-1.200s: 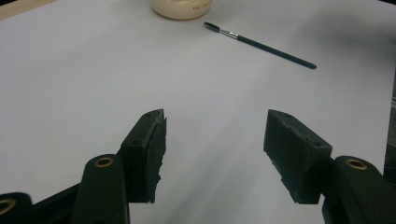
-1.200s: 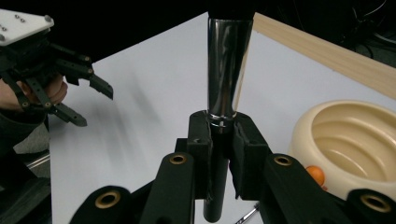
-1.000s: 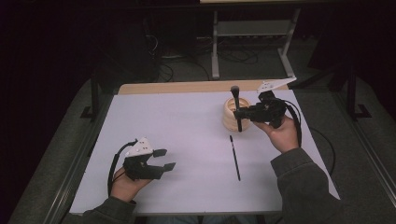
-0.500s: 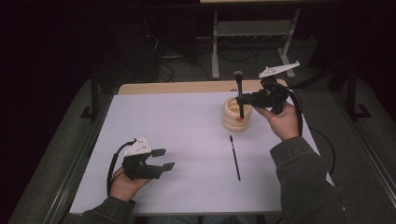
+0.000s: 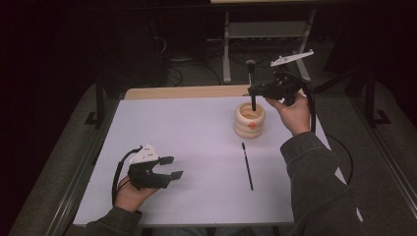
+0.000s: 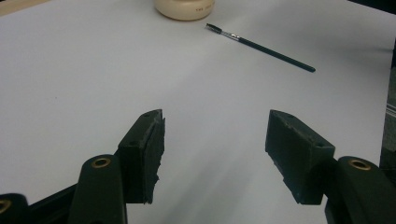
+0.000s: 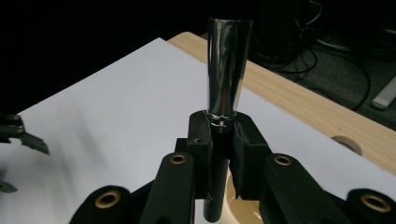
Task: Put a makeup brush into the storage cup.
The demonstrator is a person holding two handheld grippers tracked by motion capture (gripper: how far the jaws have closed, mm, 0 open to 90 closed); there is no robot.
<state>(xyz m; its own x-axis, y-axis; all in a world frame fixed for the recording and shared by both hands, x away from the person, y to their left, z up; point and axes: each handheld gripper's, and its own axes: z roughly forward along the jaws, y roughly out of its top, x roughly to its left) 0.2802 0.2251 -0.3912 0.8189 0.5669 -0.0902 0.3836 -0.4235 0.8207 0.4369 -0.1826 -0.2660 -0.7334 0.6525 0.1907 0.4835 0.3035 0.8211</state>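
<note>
Gripping the upright makeup brush [image 5: 252, 88] over the holder [image 5: 249, 119] at one o'clock, right gripper [image 5: 255, 90] raised; left gripper [image 5: 171, 166] rests at seven o'clock, jaws apart.

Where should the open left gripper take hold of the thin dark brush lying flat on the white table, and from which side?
Grip the thin dark brush at mid-handle, coming straight down from above with the jaws across its length. It lies flat on the white table, slender, bare on both sides. The left gripper is already open.
</note>
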